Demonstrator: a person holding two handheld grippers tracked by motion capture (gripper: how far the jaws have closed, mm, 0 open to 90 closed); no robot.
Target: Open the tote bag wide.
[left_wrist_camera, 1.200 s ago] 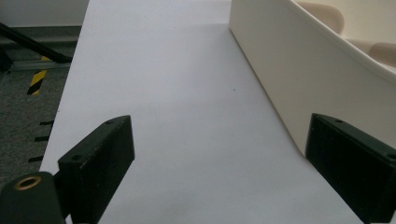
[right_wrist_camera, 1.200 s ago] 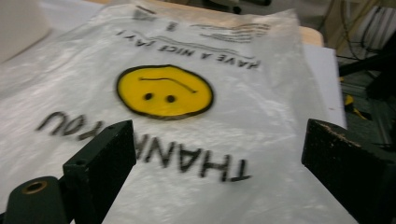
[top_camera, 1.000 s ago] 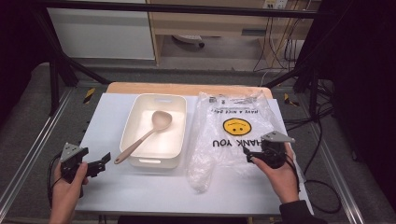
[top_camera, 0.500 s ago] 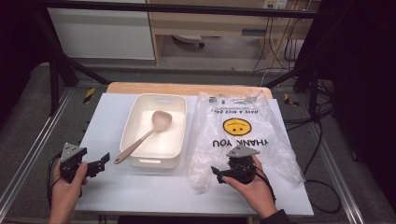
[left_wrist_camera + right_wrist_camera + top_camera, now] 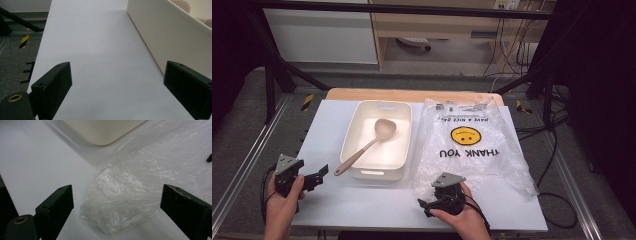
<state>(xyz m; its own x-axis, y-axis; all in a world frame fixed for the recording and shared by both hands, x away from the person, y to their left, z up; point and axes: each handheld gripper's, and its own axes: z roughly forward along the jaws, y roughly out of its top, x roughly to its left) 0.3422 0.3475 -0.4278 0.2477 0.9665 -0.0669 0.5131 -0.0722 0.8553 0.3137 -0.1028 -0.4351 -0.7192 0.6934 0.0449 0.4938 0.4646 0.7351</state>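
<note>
On the near right part of the white surface (image 5: 377, 205), the right hand-held gripper (image 5: 428, 204) sits low at the near corner of the clear plastic bag (image 5: 472, 150), its jaws spread wide apart. Through the right gripper view, a crumpled fold of the bag (image 5: 120, 205) lies between the two black jaws, with neither jaw touching it. The bag lies flat on the right half of the surface, printed with a yellow smiley face (image 5: 463, 135) and the words "THANK YOU", which read upside down from the person's side. Its left edge lies just beside the cream rectangular dish (image 5: 402, 125), a rounded corner of which shows at the top of the right gripper view (image 5: 105, 132). A beige spoon (image 5: 364, 146) rests inside the dish, bowl toward the far end, handle tip over the near left rim. At the near left, the left hand-held gripper (image 5: 323, 171) is held just beside the dish's near left corner, jaws likewise wide apart with bare surface between them; the dish wall (image 5: 160, 35) runs along the right in the left gripper view.
</note>
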